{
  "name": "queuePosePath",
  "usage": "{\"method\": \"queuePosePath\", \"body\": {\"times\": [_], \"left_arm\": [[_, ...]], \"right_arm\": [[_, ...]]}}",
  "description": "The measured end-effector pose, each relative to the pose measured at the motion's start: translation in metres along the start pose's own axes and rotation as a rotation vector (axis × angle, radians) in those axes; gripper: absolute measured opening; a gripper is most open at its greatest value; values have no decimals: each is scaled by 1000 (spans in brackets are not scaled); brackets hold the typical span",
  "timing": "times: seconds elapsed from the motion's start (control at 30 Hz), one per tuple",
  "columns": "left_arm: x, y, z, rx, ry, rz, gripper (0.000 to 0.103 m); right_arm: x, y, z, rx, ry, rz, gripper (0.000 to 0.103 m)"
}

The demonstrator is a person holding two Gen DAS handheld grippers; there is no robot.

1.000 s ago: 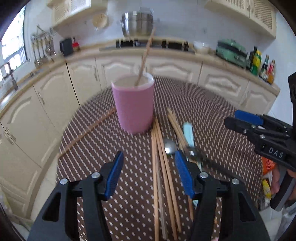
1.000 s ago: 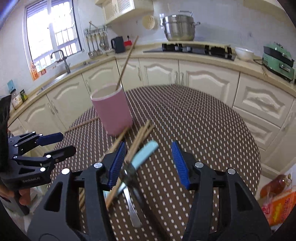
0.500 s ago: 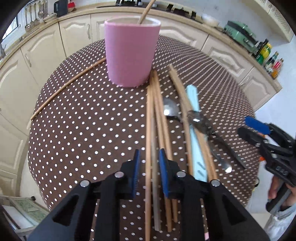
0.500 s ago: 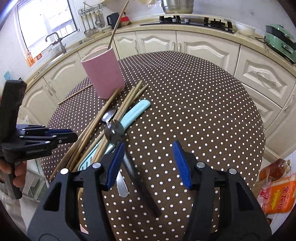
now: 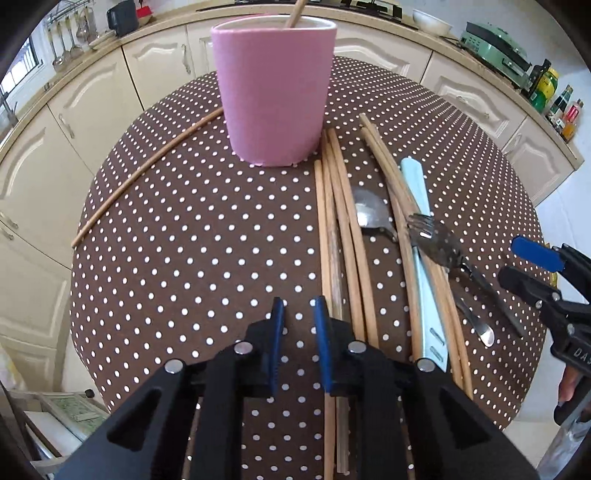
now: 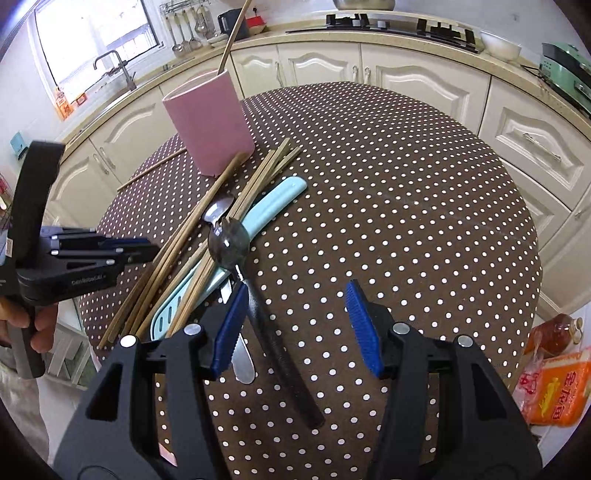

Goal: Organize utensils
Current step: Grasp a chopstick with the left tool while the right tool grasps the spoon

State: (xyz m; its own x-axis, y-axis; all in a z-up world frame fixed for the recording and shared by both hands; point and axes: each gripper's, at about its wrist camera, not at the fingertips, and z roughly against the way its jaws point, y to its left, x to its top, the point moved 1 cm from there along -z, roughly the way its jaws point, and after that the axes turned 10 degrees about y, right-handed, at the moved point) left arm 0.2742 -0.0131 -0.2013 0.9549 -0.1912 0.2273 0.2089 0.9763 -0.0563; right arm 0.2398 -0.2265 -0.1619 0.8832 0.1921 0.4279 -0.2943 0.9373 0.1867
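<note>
A pink cup point(image 5: 273, 92) point(image 6: 210, 122) stands on the round dotted table point(image 5: 184, 258) with one chopstick point(image 5: 295, 14) in it. Several chopsticks point(image 5: 343, 229) point(image 6: 173, 258), a silver spoon point(image 5: 369, 210), a light blue utensil point(image 5: 417, 192) point(image 6: 273, 203) and a black-handled fork point(image 5: 432, 240) lie beside it. My left gripper point(image 5: 299, 321) point(image 6: 146, 248) hovers low with a narrow gap between its jaws. Only cloth shows in that gap, and the leftmost chopstick runs under its right finger. My right gripper point(image 6: 295, 321) point(image 5: 524, 264) is open, with the fork's handle point(image 6: 280, 350) loose near its left pad.
A lone chopstick point(image 5: 147, 166) lies at the table's left edge. Cream cabinets and a counter with a hob ring the table. Orange packets point(image 6: 554, 387) and a bottle point(image 6: 554, 328) sit low at the right. A hand point(image 6: 22, 325) holds the left gripper.
The left jaws went from wide to a narrow gap as the gripper sank toward the chopsticks. The right gripper tipped down and lowered over the fork's handle, still open.
</note>
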Motion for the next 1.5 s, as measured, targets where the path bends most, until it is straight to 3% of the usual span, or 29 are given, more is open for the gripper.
{"method": "queuePosePath", "body": {"times": [0.37,0.5,0.83,1.17,1.3,1.43,1.5], "left_arm": [[9,-5,7,-36,-12,-11,16],[14,-6,11,0,-7,-39,17],[23,-11,8,-29,-3,-39,17],[42,-28,-6,36,36,-46,17],[55,-33,-8,25,27,-34,5],[54,-30,-9,-9,18,-12,5],[45,-23,-6,-24,11,-3,5]], "right_arm": [[0,4,-4,12,47,29,54],[1,3,-6,6,54,26,54],[4,7,-11,26,71,24,54],[8,13,-12,11,95,52,54],[15,22,-17,-16,142,102,54],[25,25,-28,-27,196,132,54],[29,28,-34,-32,225,152,39]]}}
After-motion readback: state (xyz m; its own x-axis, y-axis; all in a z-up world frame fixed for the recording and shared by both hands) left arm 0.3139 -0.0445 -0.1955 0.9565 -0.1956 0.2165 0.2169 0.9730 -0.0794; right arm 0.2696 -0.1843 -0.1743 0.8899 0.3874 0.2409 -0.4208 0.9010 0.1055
